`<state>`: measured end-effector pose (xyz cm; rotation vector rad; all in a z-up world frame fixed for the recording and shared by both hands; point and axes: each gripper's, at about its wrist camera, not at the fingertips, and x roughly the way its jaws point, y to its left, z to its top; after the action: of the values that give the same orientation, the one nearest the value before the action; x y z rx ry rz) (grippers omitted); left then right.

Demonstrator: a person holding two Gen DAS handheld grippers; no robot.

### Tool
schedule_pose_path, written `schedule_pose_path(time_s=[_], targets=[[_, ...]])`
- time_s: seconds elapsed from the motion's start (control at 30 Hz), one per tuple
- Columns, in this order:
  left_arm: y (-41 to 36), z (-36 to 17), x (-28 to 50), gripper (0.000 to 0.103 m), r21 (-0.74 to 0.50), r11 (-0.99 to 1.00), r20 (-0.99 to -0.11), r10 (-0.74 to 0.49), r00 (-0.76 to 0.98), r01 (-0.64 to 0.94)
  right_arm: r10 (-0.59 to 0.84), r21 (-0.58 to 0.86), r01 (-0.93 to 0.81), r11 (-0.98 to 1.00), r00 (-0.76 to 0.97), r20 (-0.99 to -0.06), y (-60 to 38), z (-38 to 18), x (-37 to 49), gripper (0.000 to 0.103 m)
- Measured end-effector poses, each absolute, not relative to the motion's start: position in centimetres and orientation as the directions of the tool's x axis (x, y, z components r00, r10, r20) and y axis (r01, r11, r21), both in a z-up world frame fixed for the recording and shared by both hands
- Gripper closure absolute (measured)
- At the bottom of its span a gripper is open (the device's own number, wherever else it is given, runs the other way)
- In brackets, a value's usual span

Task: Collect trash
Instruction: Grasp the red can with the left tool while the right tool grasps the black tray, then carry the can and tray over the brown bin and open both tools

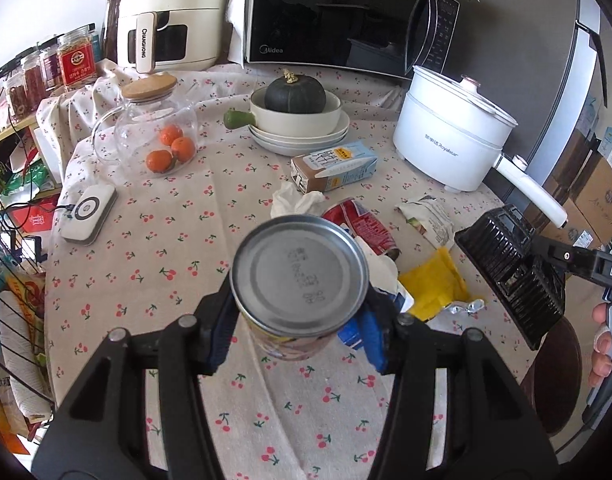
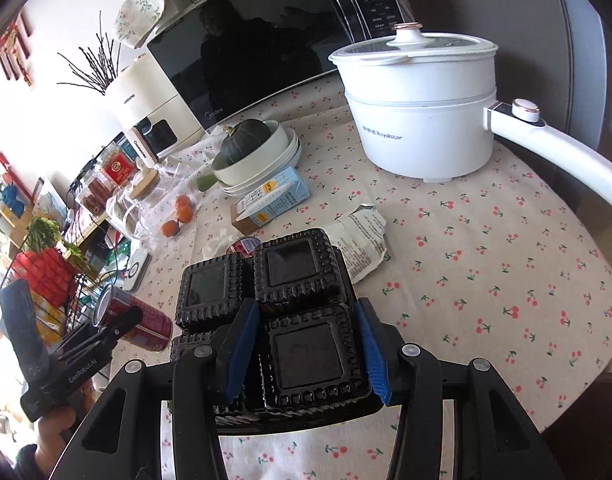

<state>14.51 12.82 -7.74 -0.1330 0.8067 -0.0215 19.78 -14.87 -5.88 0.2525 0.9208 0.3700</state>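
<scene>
In the left wrist view my left gripper (image 1: 298, 326) is shut on a drinks can (image 1: 298, 276), held off the table with its silver end facing the camera. From the right wrist view the same can (image 2: 140, 322) looks red. My right gripper (image 2: 306, 346) is shut on a black plastic tray (image 2: 290, 312) with square compartments, lifted above the cloth. That tray (image 1: 509, 276) shows at the right of the left wrist view. On the table lie a crushed red can (image 1: 363, 224), a tissue (image 1: 294, 202), a white wrapper (image 1: 429, 220), a yellow wrapper (image 1: 437, 284) and a milk carton (image 1: 333, 164).
A white electric pot (image 2: 421, 120) with a long handle stands at the back right. A bowl with a dark squash (image 1: 296, 96), a glass jar of oranges (image 1: 158, 136) and a white device (image 1: 88, 216) sit on the cherry-print cloth (image 1: 178, 240). A microwave (image 1: 329, 16) and an air fryer (image 1: 166, 12) line the back. A wire rack (image 1: 10, 280) stands left.
</scene>
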Motion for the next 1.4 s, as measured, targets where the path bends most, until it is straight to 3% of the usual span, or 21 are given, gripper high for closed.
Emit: schedule_pose_path(time_s=[0.57, 1.27, 1.37, 1.4], targets=[[6.0, -6.4, 8.4, 0.048, -0.132, 0.980, -0.711, -0.199, 0.675, 0.149, 0.247, 0.296, -0.025, 0.955, 0.621, -0.744, -27.7, -3.7, 8.5, 0.053], [-6.2, -7.8, 6.9, 0.048, -0.146, 0.914, -0.735, -0.357, 0.576, 0.379, 0.003, 0.147, 0.236, 0.961, 0.520, -0.854, -41.3, -10.3, 1.4, 0.052], [-8.6, -8.2, 6.7, 0.048, -0.153, 0.894, -0.738, -0.387, 0.553, 0.421, -0.024, 0.106, 0.230, 0.967, 0.500, -0.865, -41.0, -10.8, 1.4, 0.047], [-9.5, -8.3, 6.6, 0.048, -0.155, 0.886, -0.738, -0.398, 0.545, 0.436, -0.029, 0.095, 0.225, 0.970, 0.493, -0.870, -41.0, -10.9, 1.5, 0.038]])
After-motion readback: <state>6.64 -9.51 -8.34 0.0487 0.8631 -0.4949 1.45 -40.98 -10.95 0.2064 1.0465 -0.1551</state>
